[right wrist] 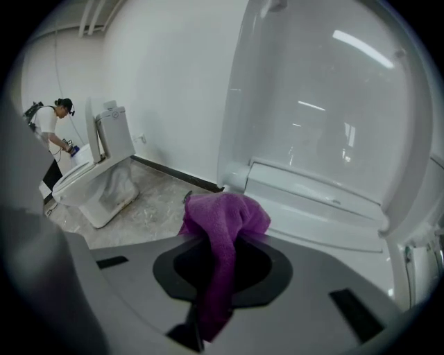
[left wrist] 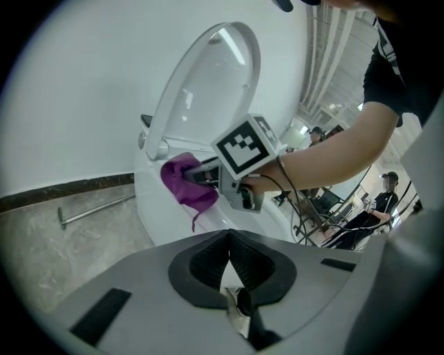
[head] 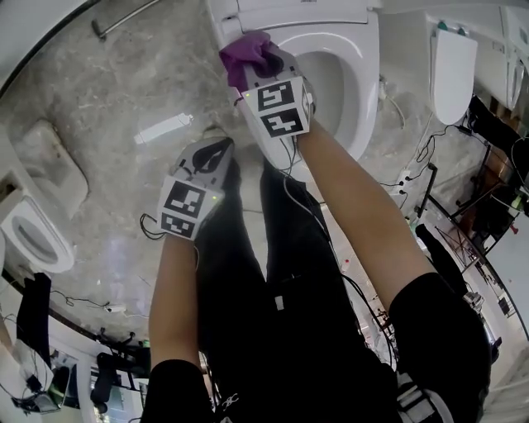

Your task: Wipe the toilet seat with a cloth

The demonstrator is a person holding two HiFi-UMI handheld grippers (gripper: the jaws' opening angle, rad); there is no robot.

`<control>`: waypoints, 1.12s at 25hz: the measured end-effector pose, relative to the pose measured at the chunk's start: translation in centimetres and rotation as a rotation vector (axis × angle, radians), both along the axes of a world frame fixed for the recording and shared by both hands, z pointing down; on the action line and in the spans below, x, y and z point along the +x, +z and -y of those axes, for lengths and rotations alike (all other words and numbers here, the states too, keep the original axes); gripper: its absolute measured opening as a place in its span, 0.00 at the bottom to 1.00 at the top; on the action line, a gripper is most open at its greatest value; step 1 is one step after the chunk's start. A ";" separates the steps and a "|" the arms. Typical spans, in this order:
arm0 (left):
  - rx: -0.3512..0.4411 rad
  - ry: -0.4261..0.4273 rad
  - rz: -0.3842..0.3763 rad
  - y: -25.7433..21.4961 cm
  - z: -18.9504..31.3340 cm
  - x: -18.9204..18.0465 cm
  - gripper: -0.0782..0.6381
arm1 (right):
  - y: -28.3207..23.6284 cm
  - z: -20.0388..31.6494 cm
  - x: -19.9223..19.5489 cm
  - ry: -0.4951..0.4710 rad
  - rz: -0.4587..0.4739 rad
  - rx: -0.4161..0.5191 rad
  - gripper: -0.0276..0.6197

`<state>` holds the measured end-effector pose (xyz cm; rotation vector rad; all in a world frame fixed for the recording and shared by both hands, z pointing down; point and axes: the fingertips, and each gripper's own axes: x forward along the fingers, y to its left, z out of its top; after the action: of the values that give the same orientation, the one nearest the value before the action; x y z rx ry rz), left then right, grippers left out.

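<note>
The right gripper (head: 266, 73) has its jaws clamped on the cloth (head: 246, 51), which bunches at its tip, over the seat's (head: 357, 58) back edge. I'd press the cloth flat, then sweep round. The left gripper (head: 216, 153) hangs behind, closed and empty.

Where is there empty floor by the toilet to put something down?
The marble floor left of the toilet is mostly bare, bordered by the metal rod, a small white object and the second toilet further left. Right of the toilet it's crowded: cables trail across the floor.
</note>
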<state>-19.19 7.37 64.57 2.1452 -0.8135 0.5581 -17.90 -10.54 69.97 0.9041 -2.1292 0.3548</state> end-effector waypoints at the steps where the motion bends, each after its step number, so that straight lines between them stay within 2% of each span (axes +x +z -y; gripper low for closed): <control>1: 0.002 -0.002 0.001 -0.1 0.1 0.1 0.12 | 0.0 0.8 -0.5 -0.013 0.002 0.001 0.14; 9: 0.005 -0.040 0.027 -0.7 0.1 0.4 0.12 | -0.4 3.6 -2.1 0.027 0.071 -0.092 0.14; 12: 0.025 -0.075 0.036 -1.9 0.8 0.6 0.12 | -2.7 2.7 -0.8 0.068 0.151 -0.080 0.14; 16: 0.075 -0.115 0.048 -4.4 2.3 2.3 0.12 | -6.8 0.7 3.1 0.143 0.253 -0.035 0.14; 21: 0.148 -0.185 0.049 -9.9 4.7 5.2 0.12 | -12.8 -2.3 10.2 0.235 0.316 -0.006 0.14; 24: 0.161 -0.234 0.055 -13.9 5.5 6.9 0.12 | -17.5 -4.4 14.5 0.267 0.326 0.005 0.14; 26: 0.169 -0.229 0.036 -17.6 5.4 8.9 0.12 | -21.2 -5.9 17.0 0.270 0.329 0.014 0.14; 28: 0.200 -0.184 0.041 -21.4 5.2 11.1 0.12 | -25.3 -6.5 19.3 0.268 0.336 0.050 0.14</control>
<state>-8.08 2.20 43.17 2.2134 -1.1170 0.4427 1.41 -4.03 44.70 1.2353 -2.3289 0.6287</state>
